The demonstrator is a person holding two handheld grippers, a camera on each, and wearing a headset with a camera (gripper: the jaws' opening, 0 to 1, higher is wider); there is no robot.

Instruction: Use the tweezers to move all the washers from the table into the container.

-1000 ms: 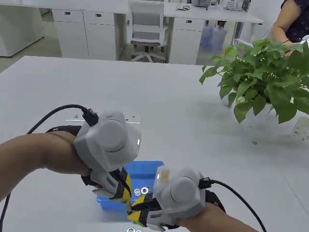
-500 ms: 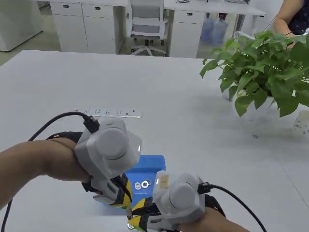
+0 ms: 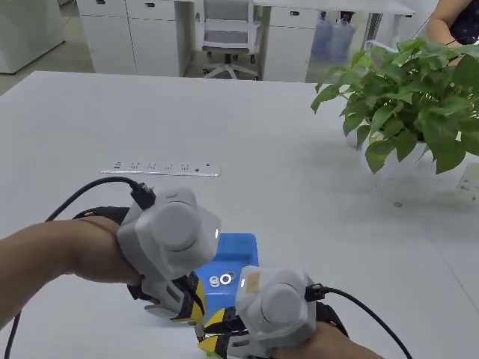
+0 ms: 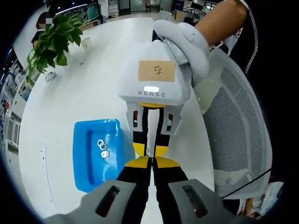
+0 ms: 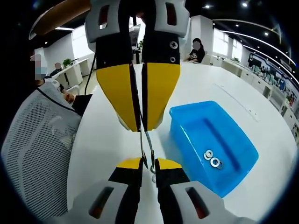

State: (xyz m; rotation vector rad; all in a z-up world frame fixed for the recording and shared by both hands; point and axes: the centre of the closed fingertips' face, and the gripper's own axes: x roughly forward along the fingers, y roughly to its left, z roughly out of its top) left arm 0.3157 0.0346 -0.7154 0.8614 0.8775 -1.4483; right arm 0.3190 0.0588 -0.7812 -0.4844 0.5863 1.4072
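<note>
Two washers [image 5: 211, 159] in the container [image 5: 187, 140] at three o'clock, left gripper [image 4: 150, 161] and right gripper [image 5: 148, 164] fingers clenched on the tweezers [image 5: 145, 140], another seemingly at the tips.

You worked at a wide white worktop [image 3: 284, 149] with a smooth, matte surface. Close to you, a blue rectangular container [image 3: 241, 244] sat flat on it, open side up. Farther back and to the left, well apart from the container, a long white power strip [image 3: 161, 168] lay flat, its length running across your view. At the far right, a leafy green potted plant [image 3: 408, 82] stood on the worktop, and a small dark speck [image 3: 397, 203] lay just in front of it.
</note>
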